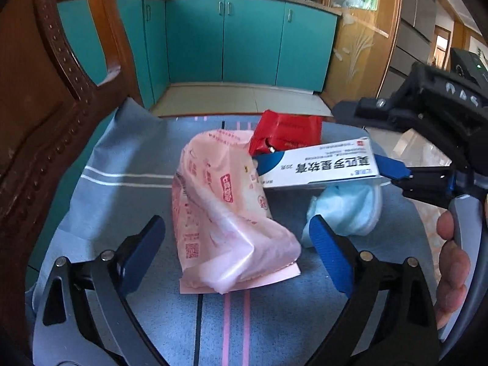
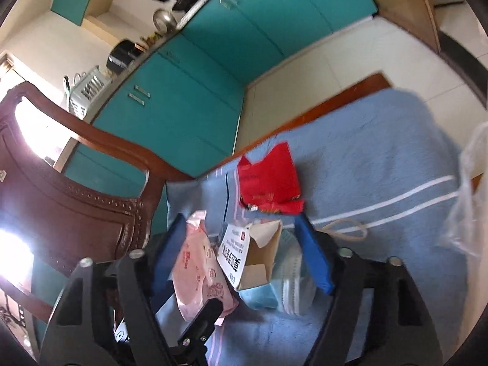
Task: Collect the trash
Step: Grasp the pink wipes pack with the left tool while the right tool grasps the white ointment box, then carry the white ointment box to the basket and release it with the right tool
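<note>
A crumpled pink plastic bag [image 1: 222,210] lies on the blue cloth [image 1: 131,158], between the fingers of my open left gripper [image 1: 238,238]. My right gripper [image 1: 393,170] comes in from the right with the white and blue carton [image 1: 320,164] at its fingertips. In the right wrist view the carton [image 2: 247,253] sits loose between wide-open jaws of my right gripper [image 2: 244,244], its flap open. A red wrapper [image 1: 286,131] lies behind the bag, also in the right wrist view [image 2: 271,180]. A light blue face mask [image 1: 347,210] lies under the carton [image 2: 274,286].
A carved wooden chair back [image 1: 45,106] stands at the left, also in the right wrist view [image 2: 76,189]. Teal kitchen cabinets [image 1: 244,39] stand beyond the table edge. A clear plastic bag [image 2: 469,195] hangs at the right. A rubber band [image 2: 347,228] lies on the cloth.
</note>
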A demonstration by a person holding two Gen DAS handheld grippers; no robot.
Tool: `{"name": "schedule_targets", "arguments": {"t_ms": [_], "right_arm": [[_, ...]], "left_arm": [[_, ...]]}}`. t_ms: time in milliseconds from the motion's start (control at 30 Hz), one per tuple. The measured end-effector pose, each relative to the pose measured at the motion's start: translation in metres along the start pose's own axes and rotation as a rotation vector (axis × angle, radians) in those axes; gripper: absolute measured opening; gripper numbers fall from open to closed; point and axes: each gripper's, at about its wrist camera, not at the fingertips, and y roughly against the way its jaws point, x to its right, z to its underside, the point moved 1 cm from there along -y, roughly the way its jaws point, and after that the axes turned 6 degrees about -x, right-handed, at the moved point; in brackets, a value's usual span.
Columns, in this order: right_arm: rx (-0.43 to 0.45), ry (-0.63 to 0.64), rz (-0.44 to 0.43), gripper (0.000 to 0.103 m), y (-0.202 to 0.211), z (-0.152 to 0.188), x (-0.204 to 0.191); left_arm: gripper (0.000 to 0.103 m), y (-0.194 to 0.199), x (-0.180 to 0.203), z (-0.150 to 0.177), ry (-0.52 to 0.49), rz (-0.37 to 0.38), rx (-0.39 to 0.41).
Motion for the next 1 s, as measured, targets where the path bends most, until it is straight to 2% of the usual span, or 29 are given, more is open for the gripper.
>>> {"name": "schedule_targets", "arguments": {"t_ms": [33,67,100,133,200,300,467,700,833,1000], "right_arm": [[-0.013,0.007,0.007,0.057,-0.003,0.002,-0.001],[-0.023,0.014,0.013,0.048,-0.005,0.003,-0.002],[-0.035,0.028,0.02,0.037,-0.008,0.005,-0.004],[-0.047,0.046,0.027,0.029,-0.009,0.007,-0.008],[-0.069,0.081,0.025,0.023,-0.008,0.012,-0.015],[-0.031,0.14,0.039,0.02,0.01,0.019,-0.031],[0.092,0.248,0.07,0.02,0.064,0.035,-0.058],[0.241,0.343,0.09,0.02,0.154,0.076,-0.074],[0.292,0.381,0.143,0.02,0.178,0.114,-0.071],[0.272,0.398,0.189,0.02,0.175,0.149,-0.059]], "left_arm": [[0.091,-0.003,-0.001,0.0,0.006,0.002,-0.011],[0.085,-0.005,-0.003,0.001,0.014,0.009,-0.023],[0.073,-0.008,-0.004,0.001,0.019,0.019,-0.034],[0.065,-0.01,-0.006,0.001,0.022,0.032,-0.051],[0.052,-0.014,-0.009,0.002,0.026,0.045,-0.063],[0.03,-0.005,-0.012,0.003,0.021,0.08,-0.035],[0.025,0.041,-0.021,0.0,-0.006,0.103,0.08],[0.025,0.143,-0.021,0.018,-0.011,0.164,0.223],[0.025,0.171,-0.01,0.041,-0.031,0.171,0.25],[0.025,0.167,-0.001,0.053,-0.05,0.166,0.221]]}}
